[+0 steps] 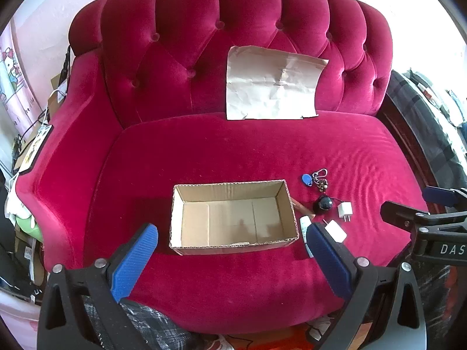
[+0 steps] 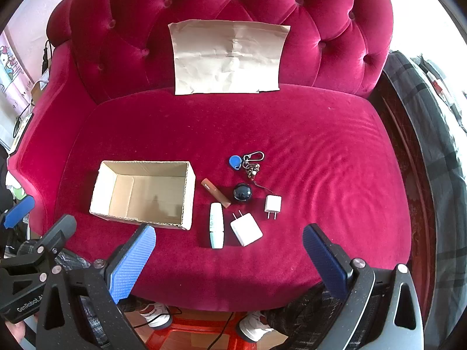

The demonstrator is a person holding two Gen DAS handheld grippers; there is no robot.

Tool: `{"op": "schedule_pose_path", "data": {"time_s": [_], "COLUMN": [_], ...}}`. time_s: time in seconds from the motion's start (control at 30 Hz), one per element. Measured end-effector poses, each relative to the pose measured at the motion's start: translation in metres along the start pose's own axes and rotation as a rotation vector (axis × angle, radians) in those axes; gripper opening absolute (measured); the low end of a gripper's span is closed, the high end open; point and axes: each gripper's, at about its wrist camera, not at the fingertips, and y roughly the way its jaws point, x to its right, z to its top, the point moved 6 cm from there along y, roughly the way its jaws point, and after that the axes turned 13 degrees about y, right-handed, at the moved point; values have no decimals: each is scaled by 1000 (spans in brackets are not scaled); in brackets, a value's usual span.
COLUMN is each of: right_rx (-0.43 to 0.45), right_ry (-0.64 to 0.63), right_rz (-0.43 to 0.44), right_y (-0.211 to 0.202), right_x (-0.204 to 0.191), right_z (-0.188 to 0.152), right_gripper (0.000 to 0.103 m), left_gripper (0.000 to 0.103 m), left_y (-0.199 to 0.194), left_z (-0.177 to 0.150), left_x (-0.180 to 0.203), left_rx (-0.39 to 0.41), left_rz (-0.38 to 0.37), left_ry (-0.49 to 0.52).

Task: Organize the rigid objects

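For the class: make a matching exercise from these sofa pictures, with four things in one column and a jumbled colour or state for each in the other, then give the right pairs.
Things:
1. cardboard box
2. key fob
3. larger charger
4. right gripper

Descriptions:
A. blue
B. white, prongs pointing away from the camera
C. open, with nothing between its pads
D. empty, open at the top

Pairs: 1-D, 2-A, 3-B, 4-C

Bright daylight, blown-out glare upper right, soft shadows, fisheye-warped dark corners
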Motion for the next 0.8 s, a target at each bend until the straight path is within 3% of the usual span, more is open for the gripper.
{"op": "schedule_pose_path", "data": {"time_s": [0.8], "right_rx": [-6], "right_ry": [-92], "right_rz": [53], "right_y": [-1], "right_x": [-3], "right_z": [1], "right_gripper": [103], "left_gripper": [103], "left_y": [0], "left_z": [-3], "left_x": [-2], "left_rx": [9], "left_rz": [7], "left_ry": [12]}}
